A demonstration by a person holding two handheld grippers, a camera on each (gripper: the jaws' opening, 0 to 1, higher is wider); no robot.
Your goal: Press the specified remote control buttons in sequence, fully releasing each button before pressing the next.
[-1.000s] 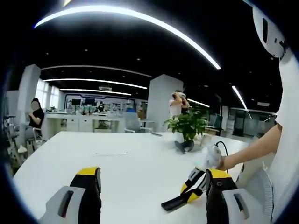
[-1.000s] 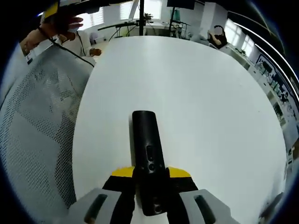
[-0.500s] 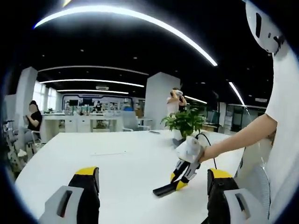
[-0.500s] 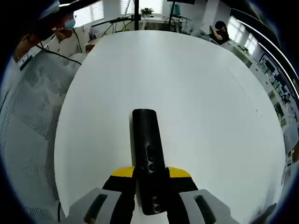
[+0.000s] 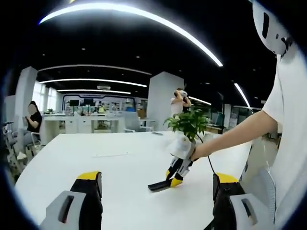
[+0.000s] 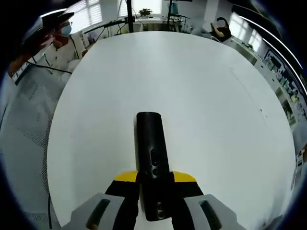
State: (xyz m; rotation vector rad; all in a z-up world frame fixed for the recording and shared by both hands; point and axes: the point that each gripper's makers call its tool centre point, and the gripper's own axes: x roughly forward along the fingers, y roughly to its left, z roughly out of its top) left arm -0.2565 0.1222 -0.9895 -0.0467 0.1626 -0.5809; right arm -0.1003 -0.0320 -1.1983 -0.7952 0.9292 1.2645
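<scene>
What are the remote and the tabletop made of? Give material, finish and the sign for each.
Remote control: likely plastic, matte black; its body shows only a dull sheen, with small moulded buttons along the top. The right gripper is shut on it.
Table: looks like white laminate or painted board, smooth and satin; light spreads softly across it with no grain. Core unclear.

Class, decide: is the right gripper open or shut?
Shut: in the right gripper view its jaws clamp the long black remote control from both sides.

Both views over one white table (image 6: pixel 201 86)
</scene>
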